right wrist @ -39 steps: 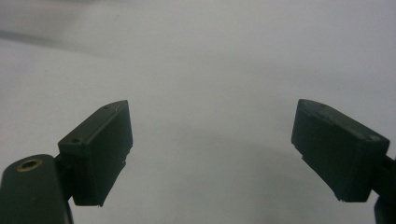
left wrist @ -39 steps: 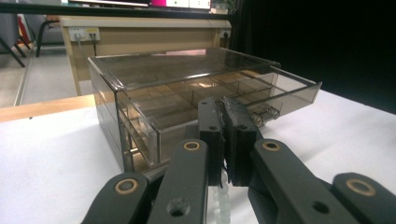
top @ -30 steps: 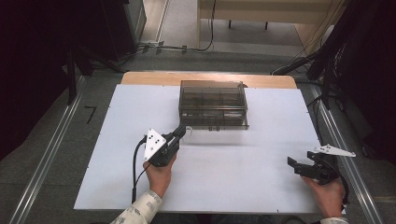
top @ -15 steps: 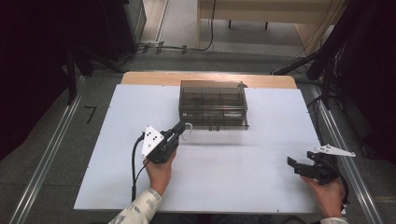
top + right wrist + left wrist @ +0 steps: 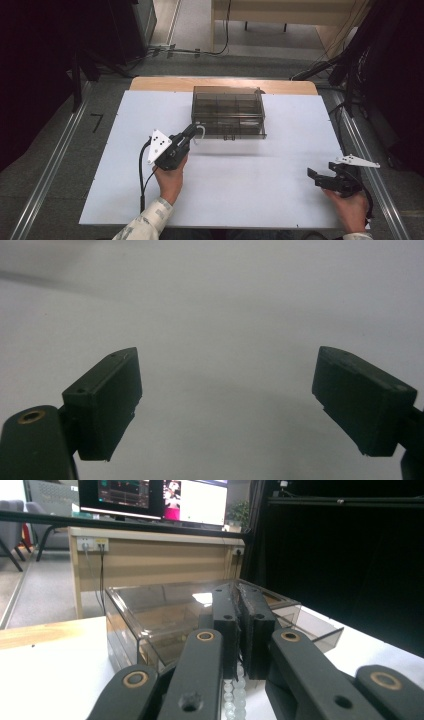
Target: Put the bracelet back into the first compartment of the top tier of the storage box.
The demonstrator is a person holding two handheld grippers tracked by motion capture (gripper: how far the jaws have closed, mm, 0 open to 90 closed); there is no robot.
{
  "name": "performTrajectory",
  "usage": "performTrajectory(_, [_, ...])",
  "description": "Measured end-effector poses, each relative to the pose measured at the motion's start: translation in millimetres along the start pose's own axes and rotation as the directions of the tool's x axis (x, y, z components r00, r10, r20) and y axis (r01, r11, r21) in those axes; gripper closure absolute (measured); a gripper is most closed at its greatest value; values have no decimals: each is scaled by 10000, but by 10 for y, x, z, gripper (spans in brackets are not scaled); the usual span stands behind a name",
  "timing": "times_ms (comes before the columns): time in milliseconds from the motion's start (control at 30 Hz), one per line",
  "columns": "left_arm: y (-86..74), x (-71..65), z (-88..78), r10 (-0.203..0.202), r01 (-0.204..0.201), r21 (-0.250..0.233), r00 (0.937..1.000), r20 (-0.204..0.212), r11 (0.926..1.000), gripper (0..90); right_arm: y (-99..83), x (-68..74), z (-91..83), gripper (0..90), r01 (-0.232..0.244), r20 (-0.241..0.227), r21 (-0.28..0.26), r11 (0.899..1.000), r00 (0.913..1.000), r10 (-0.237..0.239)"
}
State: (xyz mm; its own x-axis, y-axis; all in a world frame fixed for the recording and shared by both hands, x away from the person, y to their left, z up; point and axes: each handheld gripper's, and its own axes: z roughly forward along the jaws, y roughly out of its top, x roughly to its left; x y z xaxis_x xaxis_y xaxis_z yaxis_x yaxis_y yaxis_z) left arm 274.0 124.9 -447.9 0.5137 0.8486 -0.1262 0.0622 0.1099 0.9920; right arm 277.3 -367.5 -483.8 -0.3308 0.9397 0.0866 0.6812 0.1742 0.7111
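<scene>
A smoky clear plastic organiser box (image 5: 227, 112) with several compartments stands at the back middle of the white table top (image 5: 250, 195). My left gripper (image 5: 192, 132) is at the box's front left corner, shut on a string of pale beads (image 5: 200, 131). In the left gripper view the jaws (image 5: 236, 592) are pressed together, the beads (image 5: 235, 695) hang below them, and the box (image 5: 150, 615) sits just behind. My right gripper (image 5: 316, 178) rests near the table's right front, open, with bare white surface between its jaws (image 5: 225, 390).
A wooden desk edge (image 5: 225, 84) runs behind the white top. Cables (image 5: 190, 50) lie on the floor beyond, with dark equipment at both sides. A wooden counter and monitors (image 5: 150, 495) stand behind the box in the left gripper view.
My left gripper has edged a little toward the box's front left corner, still holding the beads. The right gripper has stayed where it was.
</scene>
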Motion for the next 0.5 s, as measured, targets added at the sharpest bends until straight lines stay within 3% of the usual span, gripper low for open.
performTrajectory(500, [62, 49, 186, -148, 149, -121, 9998, 101, 9998, 875, 0, -3, 4, 109, 33, 13, 18, 10000, 10000, -33])
